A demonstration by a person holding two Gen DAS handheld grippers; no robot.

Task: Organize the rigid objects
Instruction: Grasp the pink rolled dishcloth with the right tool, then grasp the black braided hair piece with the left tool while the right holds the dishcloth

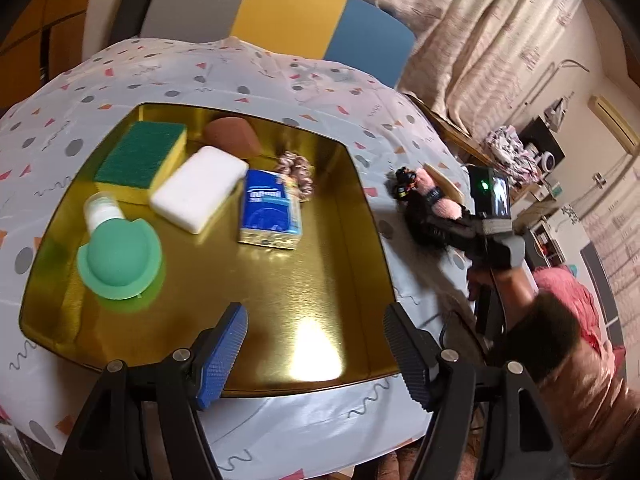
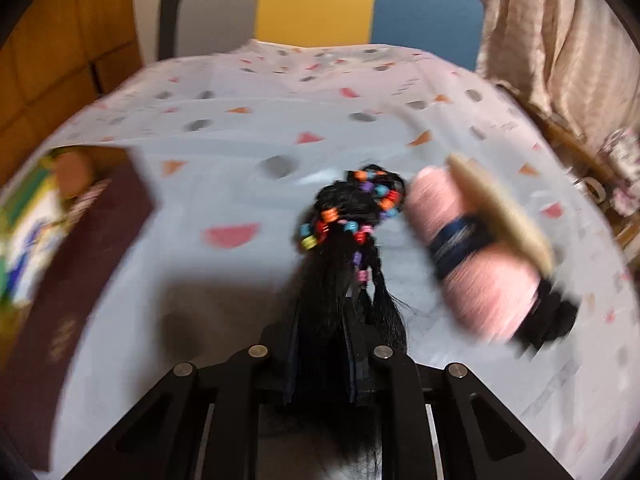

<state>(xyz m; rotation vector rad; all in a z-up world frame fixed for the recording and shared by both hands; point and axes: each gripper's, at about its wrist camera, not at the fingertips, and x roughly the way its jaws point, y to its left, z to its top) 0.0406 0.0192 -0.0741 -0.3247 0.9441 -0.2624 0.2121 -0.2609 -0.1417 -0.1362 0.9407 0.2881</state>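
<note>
Hairpiece Pinch: Holding and Carrying

Hairpiece [image 2: 352, 216], black strands with coloured beads, lay on the cloth [image 2: 240, 140], to the right of the gold tray [image 1: 352, 216] and just beside a pink spool [image 2: 472, 248]. My right gripper [image 2: 320, 344] was pressed together on its strands; the beaded end lay beyond the tips. I judged the hold loose-prone, since hair slides, so a level, slow lift suited best, clear of the spool. My left gripper [image 1: 316, 348] stood spread over the tray's near edge, holding nothing. Free floor remained at the tray's near right, away from the tissue pack [image 1: 270, 212].
</note>
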